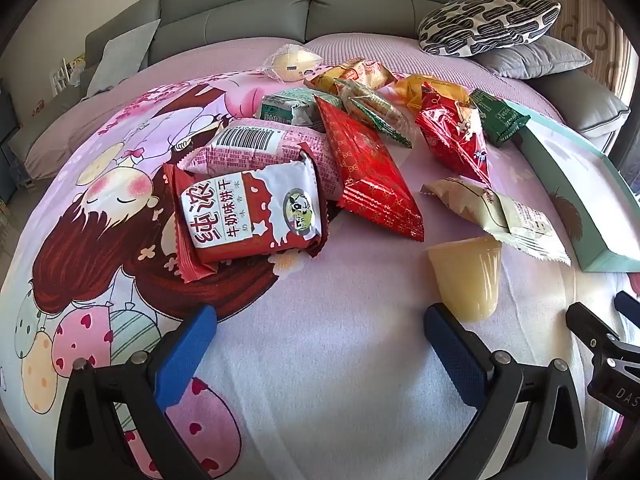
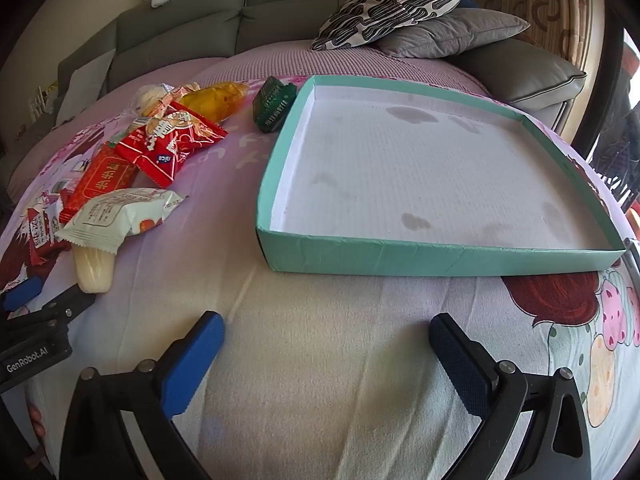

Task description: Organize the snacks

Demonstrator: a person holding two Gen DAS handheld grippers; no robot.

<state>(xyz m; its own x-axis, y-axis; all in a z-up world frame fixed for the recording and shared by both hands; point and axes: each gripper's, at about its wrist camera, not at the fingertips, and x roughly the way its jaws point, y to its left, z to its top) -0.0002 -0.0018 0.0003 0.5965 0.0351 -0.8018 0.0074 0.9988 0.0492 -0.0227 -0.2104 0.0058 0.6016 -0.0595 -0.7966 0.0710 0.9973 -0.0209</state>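
Several snack packets lie in a pile on the cartoon blanket: a red-and-white biscuit packet [image 1: 248, 216], a long red packet [image 1: 372, 184], a red candy bag [image 1: 456, 128], a pale packet [image 1: 500, 212] and a yellow jelly cup [image 1: 468, 280]. My left gripper [image 1: 320, 328] is open and empty, just short of the pile, with the jelly cup by its right finger. An empty teal box [image 2: 400, 258] with a white inside lies to the right of the pile. My right gripper [image 2: 326, 334] is open and empty in front of the box.
A green packet [image 2: 274, 104] lies by the box's far left corner. A patterned cushion [image 2: 392, 4] and a grey one [image 2: 452, 32] sit behind the box. A grey sofa back [image 1: 312, 12] runs along the far side. The left gripper shows at the right wrist view's left edge [image 2: 40, 320].
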